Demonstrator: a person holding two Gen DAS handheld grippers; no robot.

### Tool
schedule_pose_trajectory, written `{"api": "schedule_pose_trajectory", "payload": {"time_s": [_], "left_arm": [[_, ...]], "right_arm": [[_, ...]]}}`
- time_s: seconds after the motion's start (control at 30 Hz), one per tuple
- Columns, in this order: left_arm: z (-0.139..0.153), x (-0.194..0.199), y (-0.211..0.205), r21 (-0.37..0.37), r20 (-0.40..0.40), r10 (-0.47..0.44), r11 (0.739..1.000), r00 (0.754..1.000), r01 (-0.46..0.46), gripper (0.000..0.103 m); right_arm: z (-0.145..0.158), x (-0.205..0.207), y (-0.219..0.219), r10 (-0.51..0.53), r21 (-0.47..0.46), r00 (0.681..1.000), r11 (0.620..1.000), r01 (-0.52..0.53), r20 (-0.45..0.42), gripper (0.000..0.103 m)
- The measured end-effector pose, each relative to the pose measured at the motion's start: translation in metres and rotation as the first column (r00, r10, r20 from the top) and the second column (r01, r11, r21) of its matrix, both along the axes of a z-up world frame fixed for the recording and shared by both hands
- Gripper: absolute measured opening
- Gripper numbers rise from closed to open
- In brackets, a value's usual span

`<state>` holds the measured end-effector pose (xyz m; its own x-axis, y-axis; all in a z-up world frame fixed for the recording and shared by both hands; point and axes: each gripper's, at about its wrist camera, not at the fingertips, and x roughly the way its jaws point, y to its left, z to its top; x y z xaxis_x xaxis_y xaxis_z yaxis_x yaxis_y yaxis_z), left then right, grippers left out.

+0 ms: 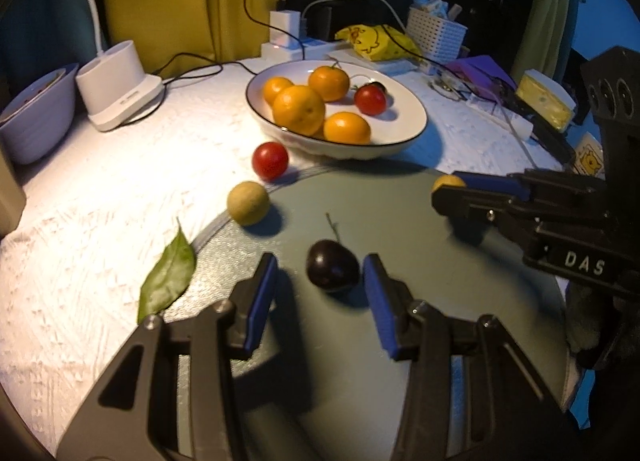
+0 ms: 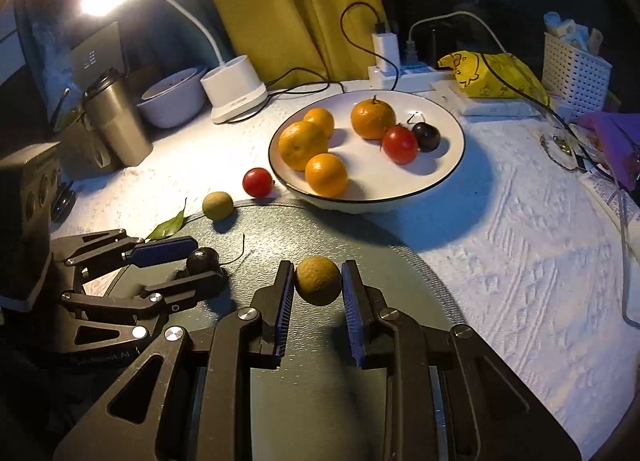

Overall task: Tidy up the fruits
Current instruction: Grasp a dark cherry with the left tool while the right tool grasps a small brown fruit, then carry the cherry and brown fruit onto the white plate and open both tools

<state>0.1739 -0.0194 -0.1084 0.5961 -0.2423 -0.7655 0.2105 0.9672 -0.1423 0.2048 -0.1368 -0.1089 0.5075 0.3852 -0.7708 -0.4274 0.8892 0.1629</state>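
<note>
Left wrist view is showing everything laid out around the white black-rimmed plate [image 1: 416, 117], which is sitting on a white textured cloth [image 1: 120, 197]. Far to the plate's left, a pale bowl [image 1: 36, 117] and a white lamp base [image 1: 116, 85] are standing. Just off the plate's near-left rim a red cherry tomato [image 1: 270, 160] is lying on the cloth, and nearer the camera from it a tan longan [image 1: 247, 203] is resting at the edge of a round grey-green mat [image 1: 400, 221], with a green leaf [image 1: 168, 277] lying further left. Inside the plate, four oranges [image 1: 299, 109] are clustering on its left half, while a second red tomato [image 1: 371, 99] is sitting on the right half with a dark fruit half hidden behind it.

Well in front of the plate, on the mat, the left gripper [image 1: 320, 281] is hovering with its blue-padded fingers spread wide; a dark stemmed cherry [image 1: 332, 270] is lying between them, and neither pad appears to be touching it.

Right of that, the right gripper [image 1: 452, 191] is reaching in from the side, its fingers closing narrowly around a second longan [image 1: 448, 182].

Right wrist view is confirming this: the second longan [image 2: 318, 280] is sitting on the mat between the right gripper [image 2: 318, 293] pads, which are standing just beside it on both sides; whether they are pressing it I cannot tell.
</note>
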Motion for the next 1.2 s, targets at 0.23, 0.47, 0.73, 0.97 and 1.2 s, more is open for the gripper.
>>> {"api": "schedule_pose_trajectory", "payload": {"time_s": [0.23, 0.47, 0.73, 0.97, 1.2], "left_arm": [[0.000, 0.002, -0.006, 0.004, -0.001, -0.033, 0.999, 0.999, 0.033, 0.028], [0.010, 0.002, -0.008, 0.006, 0.020, -0.037, 0.999, 0.999, 0.037, 0.028], [0.031, 0.012, -0.011, 0.001, 0.062, -0.035, 0.999, 0.997, 0.035, 0.028], [0.043, 0.024, -0.016, 0.001, 0.087, -0.036, 0.999, 0.996, 0.036, 0.028], [0.052, 0.044, -0.021, -0.001, 0.100, -0.034, 0.999, 0.994, 0.034, 0.028]], "right_arm": [[0.003, 0.002, -0.007, -0.010, 0.005, 1.000, 1.000, 0.010, 0.008, 0.026], [0.009, 0.005, -0.010, -0.008, 0.011, 1.000, 1.000, 0.008, 0.024, 0.026], [0.019, 0.016, -0.015, -0.011, 0.017, 0.999, 1.000, 0.011, 0.050, 0.026], [0.024, 0.030, -0.023, -0.018, 0.024, 0.998, 1.000, 0.016, 0.064, 0.026], [0.026, 0.046, -0.032, -0.025, 0.031, 0.997, 0.999, 0.023, 0.073, 0.026]]}}
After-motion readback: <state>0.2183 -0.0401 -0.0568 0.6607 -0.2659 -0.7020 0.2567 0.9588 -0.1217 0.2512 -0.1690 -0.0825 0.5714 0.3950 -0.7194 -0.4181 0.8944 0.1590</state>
